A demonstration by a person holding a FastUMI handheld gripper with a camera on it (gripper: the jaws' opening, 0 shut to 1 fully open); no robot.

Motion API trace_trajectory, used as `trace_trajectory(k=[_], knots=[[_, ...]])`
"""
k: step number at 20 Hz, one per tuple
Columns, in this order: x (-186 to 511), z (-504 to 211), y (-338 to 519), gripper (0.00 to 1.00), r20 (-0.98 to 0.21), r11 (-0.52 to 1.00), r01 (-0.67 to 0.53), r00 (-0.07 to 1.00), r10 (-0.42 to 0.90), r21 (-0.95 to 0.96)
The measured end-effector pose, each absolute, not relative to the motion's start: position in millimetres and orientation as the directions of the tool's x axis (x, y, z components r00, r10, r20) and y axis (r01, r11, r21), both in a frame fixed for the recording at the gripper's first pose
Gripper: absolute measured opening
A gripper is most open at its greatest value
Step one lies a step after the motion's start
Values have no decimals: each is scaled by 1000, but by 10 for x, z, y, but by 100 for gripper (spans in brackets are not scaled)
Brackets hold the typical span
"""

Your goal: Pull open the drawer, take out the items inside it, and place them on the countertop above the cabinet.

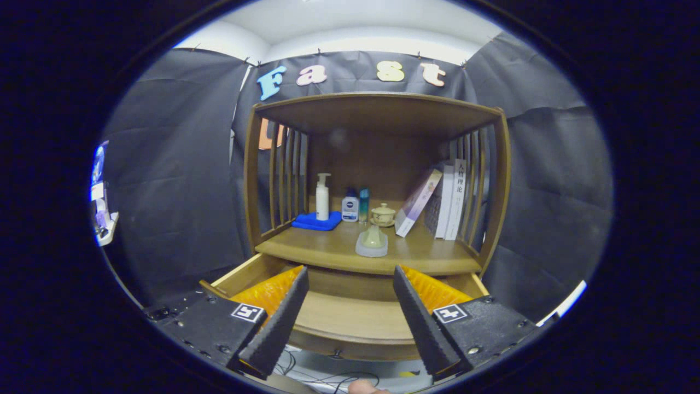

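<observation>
Claw [350, 276] spread, empty | drawer [350, 314] pulled out, interior partly hidden by fingers [281, 317]

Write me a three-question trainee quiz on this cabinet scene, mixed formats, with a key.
1. True or false: the drawer below the countertop is pulled open.
2. Multiple choice: the pump bottle stands on A) a blue cloth B) the books C) the small lidded cup.
3. Fill in: the claw is ____, its fingers spread over the drawer with nothing between them.

Key: 1 true; 2 A; 3 open.
</observation>
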State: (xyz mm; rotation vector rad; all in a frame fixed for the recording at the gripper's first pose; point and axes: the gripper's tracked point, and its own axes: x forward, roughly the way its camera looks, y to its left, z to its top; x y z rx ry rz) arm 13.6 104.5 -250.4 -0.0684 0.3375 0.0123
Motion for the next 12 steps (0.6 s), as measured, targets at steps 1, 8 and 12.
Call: trace_trajectory(k=[1, 8, 12], knots=[[73, -2590, 1080, 98, -330, 998, -20, 944, 2, -51], [-245, -3174, 1175, 100, -296, 995, 13, 954, -41, -95], [-314, -3529, 1084, 100, -335, 992, 48, 939, -83, -113]])
